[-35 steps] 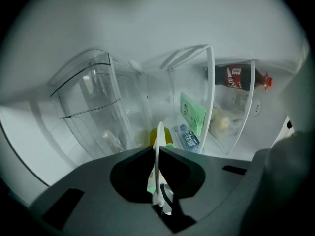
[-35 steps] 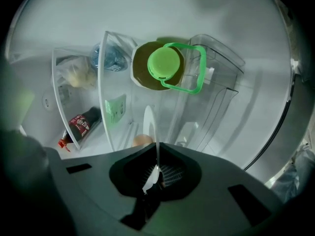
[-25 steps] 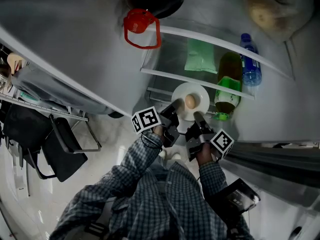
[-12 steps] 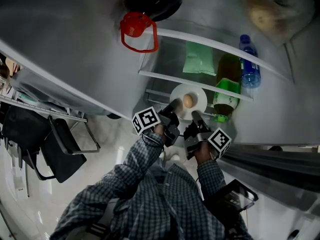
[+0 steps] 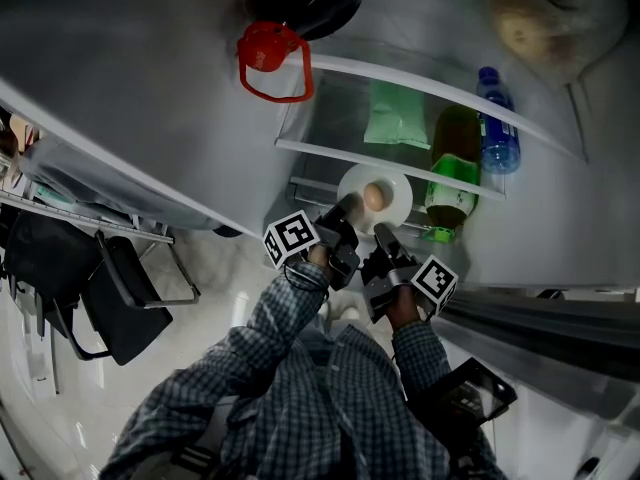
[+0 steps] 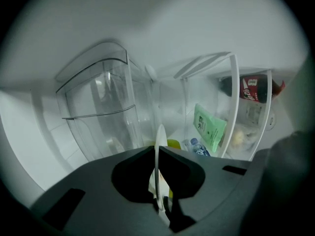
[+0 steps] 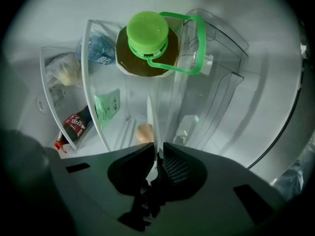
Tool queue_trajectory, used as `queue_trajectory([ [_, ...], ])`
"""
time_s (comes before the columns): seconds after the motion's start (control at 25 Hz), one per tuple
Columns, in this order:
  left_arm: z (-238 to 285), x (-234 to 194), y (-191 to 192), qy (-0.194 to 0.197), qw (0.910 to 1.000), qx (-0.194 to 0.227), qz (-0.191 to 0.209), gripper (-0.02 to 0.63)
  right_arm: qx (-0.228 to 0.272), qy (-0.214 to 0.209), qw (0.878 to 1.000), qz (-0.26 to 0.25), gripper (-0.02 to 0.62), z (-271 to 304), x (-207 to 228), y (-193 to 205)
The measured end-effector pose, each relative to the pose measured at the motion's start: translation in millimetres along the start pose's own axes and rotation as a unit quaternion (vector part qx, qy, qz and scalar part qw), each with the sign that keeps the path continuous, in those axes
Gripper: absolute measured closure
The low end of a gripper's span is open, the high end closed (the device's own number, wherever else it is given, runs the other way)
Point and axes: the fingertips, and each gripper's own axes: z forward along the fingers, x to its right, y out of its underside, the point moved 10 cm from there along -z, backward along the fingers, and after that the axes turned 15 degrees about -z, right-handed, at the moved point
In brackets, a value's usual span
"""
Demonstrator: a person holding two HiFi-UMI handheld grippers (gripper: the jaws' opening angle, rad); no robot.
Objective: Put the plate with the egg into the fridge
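**fridge_noob:** So which step is this? Looks like the put-down to me.

**tongs_guy:** Yeah, I'd call it the release. Going left to right: the left gripper (image 6: 157, 153) has its jaws pressed together on the plate's rim, and its own view shows the white edge running straight up between them. The plate (image 5: 398, 194) with the egg (image 5: 373, 197) on it is already inside the fridge, low down at the front of the lower shelf (image 5: 320, 152), just beside the green-capped bottle (image 5: 452, 168).

**fridge_noob:** And the other side?

**tongs_guy:** The right gripper (image 7: 156, 152) is opening. The rim is between its jaws, but there's a sliver of gap on one side, so it isn't really pinching anymore.

**fridge_noob:** Is the plate actually sitting on something?

**tongs_guy:** Can't tell for sure from up top. With one side letting go, I'd guess it is.

**fridge_noob:** Next move?

**tongs_guy:** Probably ease the left jaws apart too, then draw both straight back without nudging the rim. The egg is loose and could roll, and that bottle is close.
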Motion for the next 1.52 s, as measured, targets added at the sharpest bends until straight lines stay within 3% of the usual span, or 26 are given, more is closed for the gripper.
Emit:
queue_trajectory([
  [0.88,2,7,1,-0.014,0.9994,-0.021,0.024,0.578,0.028,0.0,0.999,0.041,0.577,3,-1,4],
  [1.52,2,5,6,0.006,0.9978,-0.052,0.039,0.541,0.031,0.01,0.999,0.042,0.577,-1,3,-11],
])
